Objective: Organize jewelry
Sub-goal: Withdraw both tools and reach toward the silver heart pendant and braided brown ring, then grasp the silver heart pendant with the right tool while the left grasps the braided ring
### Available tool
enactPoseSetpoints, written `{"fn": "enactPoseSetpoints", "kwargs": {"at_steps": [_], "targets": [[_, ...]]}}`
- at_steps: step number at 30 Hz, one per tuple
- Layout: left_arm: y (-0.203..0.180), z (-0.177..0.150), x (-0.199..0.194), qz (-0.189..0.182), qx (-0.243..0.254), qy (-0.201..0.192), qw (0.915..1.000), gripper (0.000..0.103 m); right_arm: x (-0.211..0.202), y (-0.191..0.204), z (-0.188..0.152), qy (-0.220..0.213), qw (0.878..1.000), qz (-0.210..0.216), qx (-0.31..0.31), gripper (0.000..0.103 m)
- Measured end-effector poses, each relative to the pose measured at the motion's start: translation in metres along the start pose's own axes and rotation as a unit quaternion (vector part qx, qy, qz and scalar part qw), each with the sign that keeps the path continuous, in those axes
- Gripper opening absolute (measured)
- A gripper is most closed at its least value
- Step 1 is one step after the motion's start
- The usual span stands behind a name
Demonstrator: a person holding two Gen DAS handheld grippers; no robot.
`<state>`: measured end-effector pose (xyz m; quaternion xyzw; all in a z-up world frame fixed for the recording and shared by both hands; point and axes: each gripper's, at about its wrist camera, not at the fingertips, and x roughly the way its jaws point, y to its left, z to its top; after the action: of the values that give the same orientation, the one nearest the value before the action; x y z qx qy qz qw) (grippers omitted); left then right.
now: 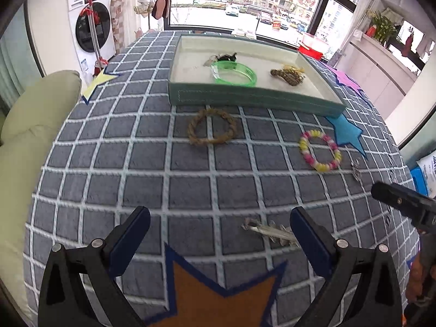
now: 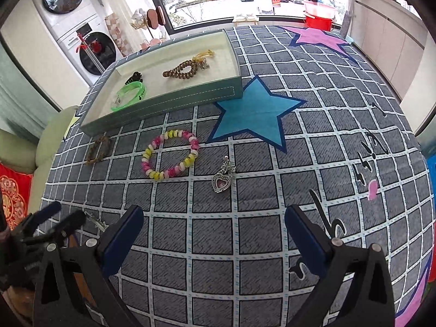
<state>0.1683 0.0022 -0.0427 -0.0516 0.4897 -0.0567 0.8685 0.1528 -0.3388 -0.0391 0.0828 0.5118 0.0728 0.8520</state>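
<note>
A green tray at the back holds a green bangle, a brown bead bracelet and a small black piece. On the cloth lie a braided rope bracelet, a pink-yellow bead bracelet, a heart pendant and a silver hair clip. My left gripper is open, the clip by its right finger. My right gripper is open and empty, the pendant just ahead.
The table wears a grey checked cloth with star patches: orange, blue, pink, yellow. A pale green sofa is at the left. A window, washing machines and a red basin lie beyond.
</note>
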Motion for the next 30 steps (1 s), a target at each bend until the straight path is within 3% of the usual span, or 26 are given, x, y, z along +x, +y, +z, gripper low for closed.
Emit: {"fn": "enactPoseSetpoints", "kwargs": {"at_steps": [6,14,18,20,28,30], "targets": [[0.007,0.021,0.015,0.011,0.018,-0.009,0.9997,0.103,0.014,0.002,0.004,0.000,1.000,-0.021,-0.005,0.102],[0.005,0.049,0.043,0.009,0.045,-0.003,0.9989,0.103,0.034,0.002,0.015,0.002,0.999,-0.047,0.005,0.082],[0.006,0.061,0.058,0.007,0.044,0.005,0.9990,0.103,0.039,0.008,0.019,-0.004,0.997,-0.070,-0.012,0.077],[0.007,0.064,0.062,0.006,0.042,0.009,0.9991,0.103,0.040,0.011,0.019,-0.006,0.996,-0.081,-0.023,0.070],[-0.004,0.066,0.065,0.024,0.082,-0.004,0.9964,0.088,0.040,0.021,0.019,-0.011,0.995,-0.090,-0.048,0.040],[-0.007,0.064,0.062,0.020,0.090,-0.009,0.9957,0.077,0.041,0.024,0.019,-0.011,0.995,-0.088,-0.052,0.035]]}}
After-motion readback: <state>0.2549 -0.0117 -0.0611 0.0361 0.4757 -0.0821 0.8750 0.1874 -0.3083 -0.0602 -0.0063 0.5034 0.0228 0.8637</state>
